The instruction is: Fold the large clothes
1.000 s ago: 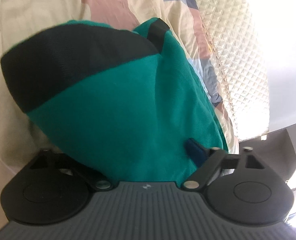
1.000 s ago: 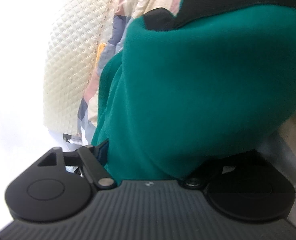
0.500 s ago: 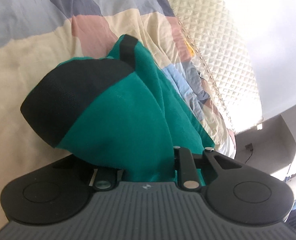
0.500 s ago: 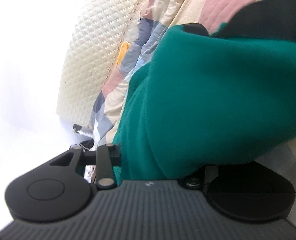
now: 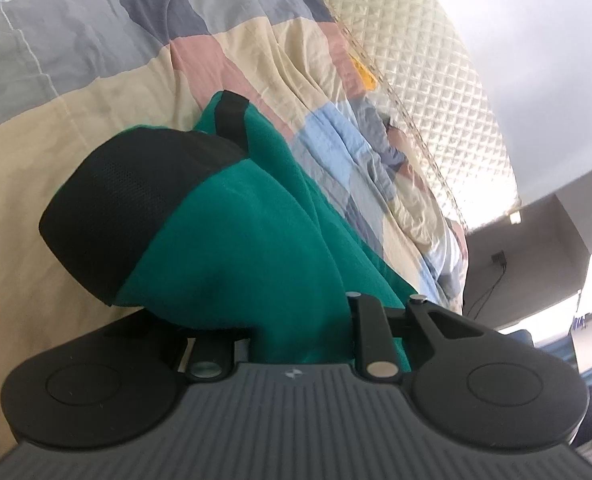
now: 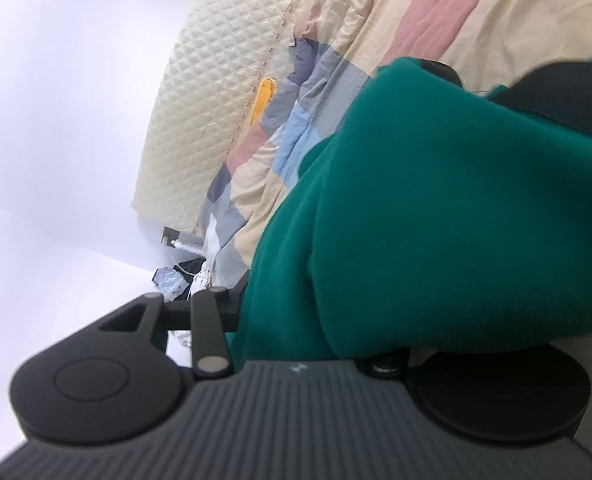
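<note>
Both grippers clamp bunched folds of a green knit garment with black mesh panels (image 5: 247,248), draped over the fingers and hiding them. The left gripper (image 5: 296,336) holds it narrowly, the right gripper (image 6: 320,336) wider. Behind lies a patchwork bedsheet (image 5: 95,80); a cream quilted headboard (image 5: 436,60) stands at two o'clock.

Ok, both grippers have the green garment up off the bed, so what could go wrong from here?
1. Fabric bunches thickly in the right gripper; it may hold extra layers, so the fold comes out crooked.
2. The left gripper pinches only a narrow bit of the garment, which could slip out.
3. The black panel and the loose folds sag toward the quilt and might drag or crumple there.
</note>
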